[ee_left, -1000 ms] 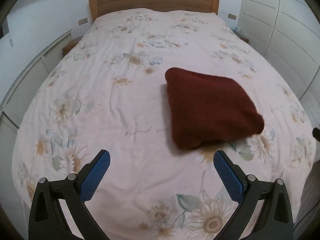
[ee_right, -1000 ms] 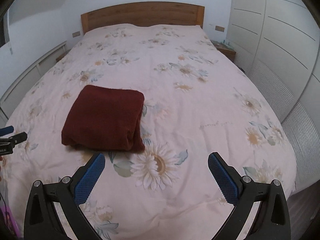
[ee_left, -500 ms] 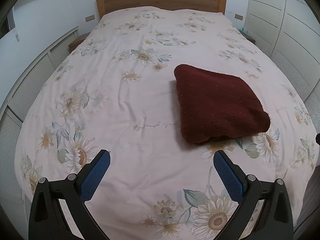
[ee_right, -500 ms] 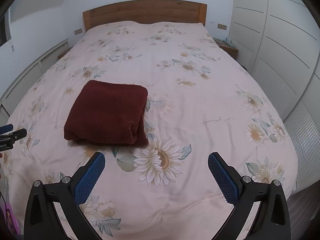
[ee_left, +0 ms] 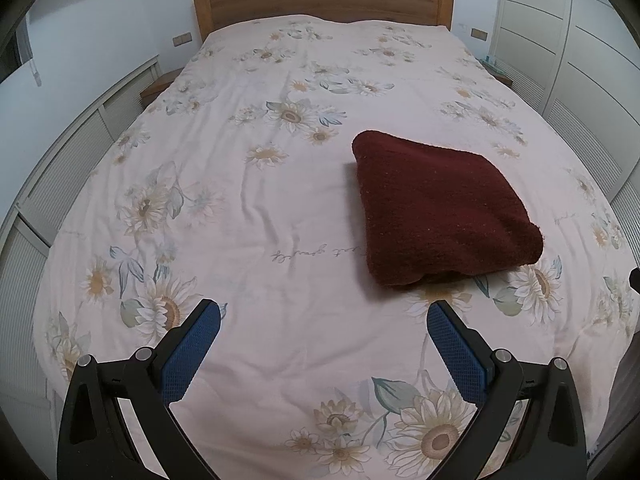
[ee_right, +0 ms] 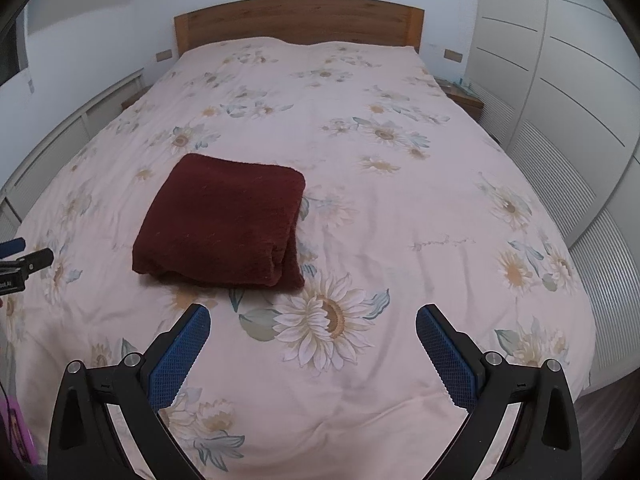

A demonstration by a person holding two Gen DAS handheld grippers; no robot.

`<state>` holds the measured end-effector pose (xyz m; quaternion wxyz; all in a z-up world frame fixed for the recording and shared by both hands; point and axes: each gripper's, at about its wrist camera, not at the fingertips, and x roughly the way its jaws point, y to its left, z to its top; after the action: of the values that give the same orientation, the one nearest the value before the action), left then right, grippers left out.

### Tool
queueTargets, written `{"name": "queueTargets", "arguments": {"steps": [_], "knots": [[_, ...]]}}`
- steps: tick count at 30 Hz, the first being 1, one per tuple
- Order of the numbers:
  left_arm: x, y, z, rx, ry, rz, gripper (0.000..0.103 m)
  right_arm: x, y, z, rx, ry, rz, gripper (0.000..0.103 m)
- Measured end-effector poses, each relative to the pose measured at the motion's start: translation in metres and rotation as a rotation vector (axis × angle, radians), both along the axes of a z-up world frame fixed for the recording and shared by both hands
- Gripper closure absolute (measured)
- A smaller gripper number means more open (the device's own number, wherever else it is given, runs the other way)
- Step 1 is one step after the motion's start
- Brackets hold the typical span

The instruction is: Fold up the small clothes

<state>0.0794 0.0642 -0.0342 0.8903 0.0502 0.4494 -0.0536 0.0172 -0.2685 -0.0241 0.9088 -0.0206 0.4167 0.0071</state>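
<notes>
Left gripper (ee_left: 322, 318): my jaws stand wide open with nothing between them, above the near part of the bed; its tip also shows at the left edge of the right wrist view.
Right gripper (ee_right: 312, 322): my jaws are spread wide too, empty, over a large printed sunflower (ee_right: 332, 316).
Garment: a dark red fuzzy cloth (ee_left: 440, 208), folded into a thick rectangle, lying flat on the bed cover (ee_left: 260, 200); it sits near the middle of the bed, beyond both grippers and apart from them, right of my left jaws and left of my right jaws.
Far end: a wooden headboard (ee_right: 298, 20) against the wall.
Right side: white wardrobe doors (ee_right: 560, 80).
</notes>
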Motion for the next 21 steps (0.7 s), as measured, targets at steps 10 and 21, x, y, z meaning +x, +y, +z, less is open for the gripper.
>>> {"name": "queueTargets", "arguments": {"steps": [10,21], "knots": [[-0.001,0.000,0.001,0.004,0.000,0.021,0.001,0.003,0.010,0.002,-0.016,0.000,0.026,0.000],[-0.002,-0.002,0.000,0.005,0.000,0.027,0.001,0.006,0.008,0.000,-0.014,-0.001,0.018,0.000]]}}
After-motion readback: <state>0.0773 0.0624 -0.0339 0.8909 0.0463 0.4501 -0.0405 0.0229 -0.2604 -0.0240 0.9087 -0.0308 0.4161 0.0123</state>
